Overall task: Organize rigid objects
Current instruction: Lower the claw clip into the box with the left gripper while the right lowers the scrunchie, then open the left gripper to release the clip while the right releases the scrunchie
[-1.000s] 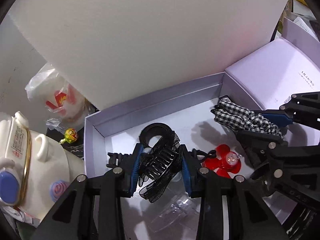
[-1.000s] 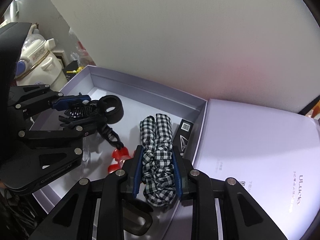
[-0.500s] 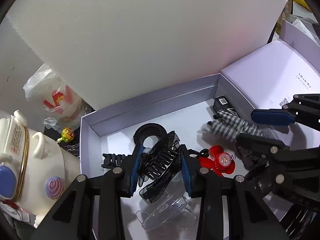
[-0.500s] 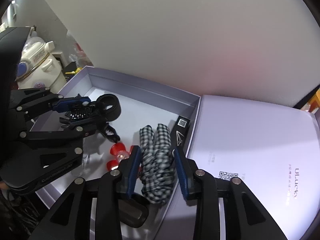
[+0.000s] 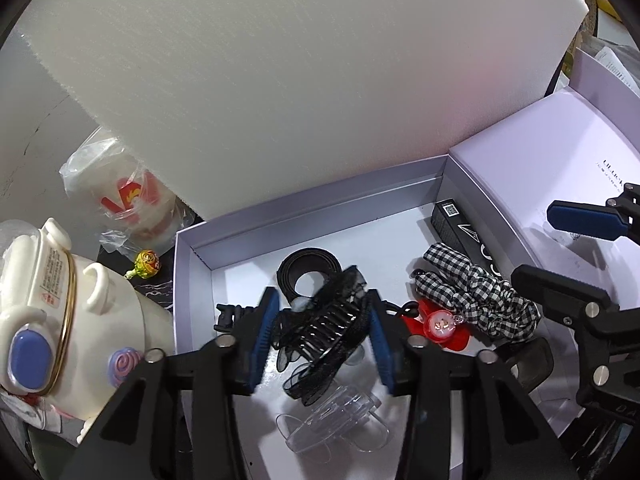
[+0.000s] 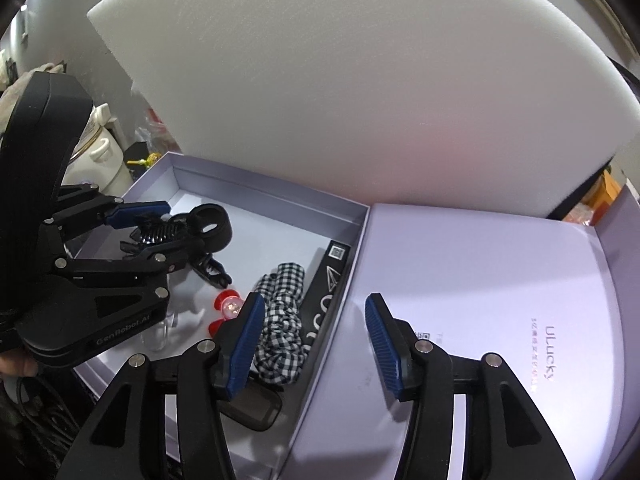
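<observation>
Counted in the open lilac box (image 5: 248,236): one black claw clip (image 5: 320,320), one black ring band (image 5: 310,274), one checked scrunchie (image 5: 476,296), one red flower clip (image 5: 440,326), one clear clip (image 5: 336,420), one black carton (image 5: 460,228). Outside: one lollipop (image 5: 147,264), one white cooker (image 5: 60,320).

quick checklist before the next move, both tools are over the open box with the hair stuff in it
1. Right tool empty: ok; its jaws have just been opening and nothing is between them.
2. Checked scrunchie inside the box: ok, lying beside the red flower clip.
3. Left tool released the black claw clip: cannot tell; its jaws have just been opening and the clip sits between the pads.
4. Tools apart from each other: ok.
5. Bare floor left in the box: ok, along the back wall.
</observation>
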`<state>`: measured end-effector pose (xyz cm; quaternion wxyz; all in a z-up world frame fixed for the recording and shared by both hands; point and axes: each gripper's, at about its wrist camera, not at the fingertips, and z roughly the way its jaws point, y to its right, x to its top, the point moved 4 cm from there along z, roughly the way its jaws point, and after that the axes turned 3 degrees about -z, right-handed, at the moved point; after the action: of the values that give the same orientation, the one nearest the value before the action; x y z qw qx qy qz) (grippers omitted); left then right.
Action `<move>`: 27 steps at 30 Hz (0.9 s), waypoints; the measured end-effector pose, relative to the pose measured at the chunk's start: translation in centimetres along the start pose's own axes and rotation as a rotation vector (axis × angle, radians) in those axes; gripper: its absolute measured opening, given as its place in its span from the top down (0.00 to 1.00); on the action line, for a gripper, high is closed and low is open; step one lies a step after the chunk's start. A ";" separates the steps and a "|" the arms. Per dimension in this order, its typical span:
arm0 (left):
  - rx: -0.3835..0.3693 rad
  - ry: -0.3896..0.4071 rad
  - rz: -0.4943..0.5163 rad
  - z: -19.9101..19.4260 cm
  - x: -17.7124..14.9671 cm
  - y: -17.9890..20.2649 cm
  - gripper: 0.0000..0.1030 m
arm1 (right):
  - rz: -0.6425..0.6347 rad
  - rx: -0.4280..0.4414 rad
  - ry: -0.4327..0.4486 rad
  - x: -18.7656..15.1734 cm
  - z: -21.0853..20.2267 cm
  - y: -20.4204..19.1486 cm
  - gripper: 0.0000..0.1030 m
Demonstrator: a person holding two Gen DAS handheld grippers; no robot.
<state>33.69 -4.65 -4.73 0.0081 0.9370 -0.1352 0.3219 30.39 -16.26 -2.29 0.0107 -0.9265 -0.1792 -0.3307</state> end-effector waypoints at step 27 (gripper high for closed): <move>0.054 0.102 -0.041 -8.9 0.3 0.2 0.30 | 0.003 -0.049 0.142 -0.6 -8.8 0.9 0.36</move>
<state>28.50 -4.05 2.43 -0.0034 0.9220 -0.1065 0.3723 24.92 -18.47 4.30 0.0012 -0.9009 -0.1685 -0.3999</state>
